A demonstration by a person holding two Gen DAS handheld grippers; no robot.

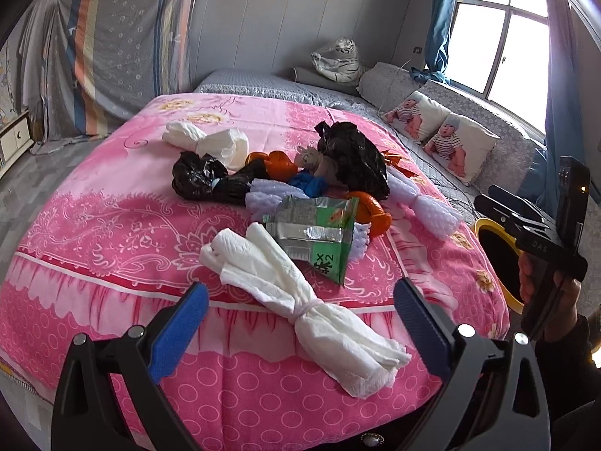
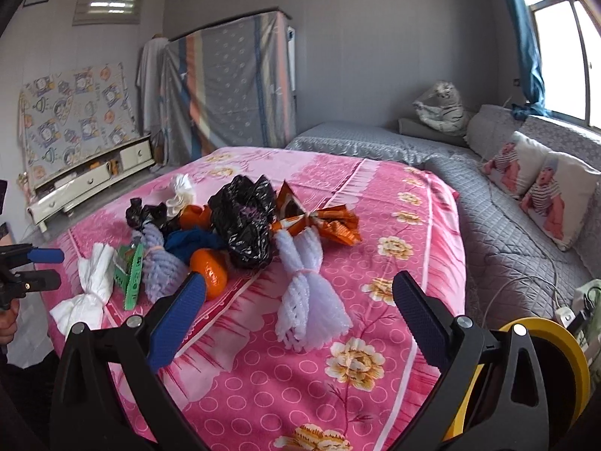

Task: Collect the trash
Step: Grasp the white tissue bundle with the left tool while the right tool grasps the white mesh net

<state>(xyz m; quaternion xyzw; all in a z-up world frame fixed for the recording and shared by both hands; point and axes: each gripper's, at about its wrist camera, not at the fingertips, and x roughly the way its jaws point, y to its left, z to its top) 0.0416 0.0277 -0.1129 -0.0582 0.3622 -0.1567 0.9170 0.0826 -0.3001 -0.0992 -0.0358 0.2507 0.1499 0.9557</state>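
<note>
A heap of trash lies on the pink bedspread (image 1: pixel 94 225). Nearest my left gripper (image 1: pixel 300 300) is a tied white paper bundle (image 1: pixel 300 300); the gripper is open and the bundle lies between its blue fingers. Behind it are a green wrapper (image 1: pixel 319 233), black bags (image 1: pixel 353 158), orange pieces (image 1: pixel 372 210) and a second white bundle (image 1: pixel 210 141). My right gripper (image 2: pixel 300 297) is open above a tied white foam-net bundle (image 2: pixel 304 293). Past that bundle I see a black bag (image 2: pixel 244 221), an orange wrapper (image 2: pixel 323 225) and the white paper bundle (image 2: pixel 90 289).
A yellow-rimmed bin (image 1: pixel 492 248) stands beside the bed at the right, also bottom right as the bin (image 2: pixel 556 357). A grey sofa bed (image 2: pixel 507 218) with baby-print pillows (image 2: pixel 541 188) runs under the window. A low white cabinet (image 2: pixel 90 180) stands by the left wall.
</note>
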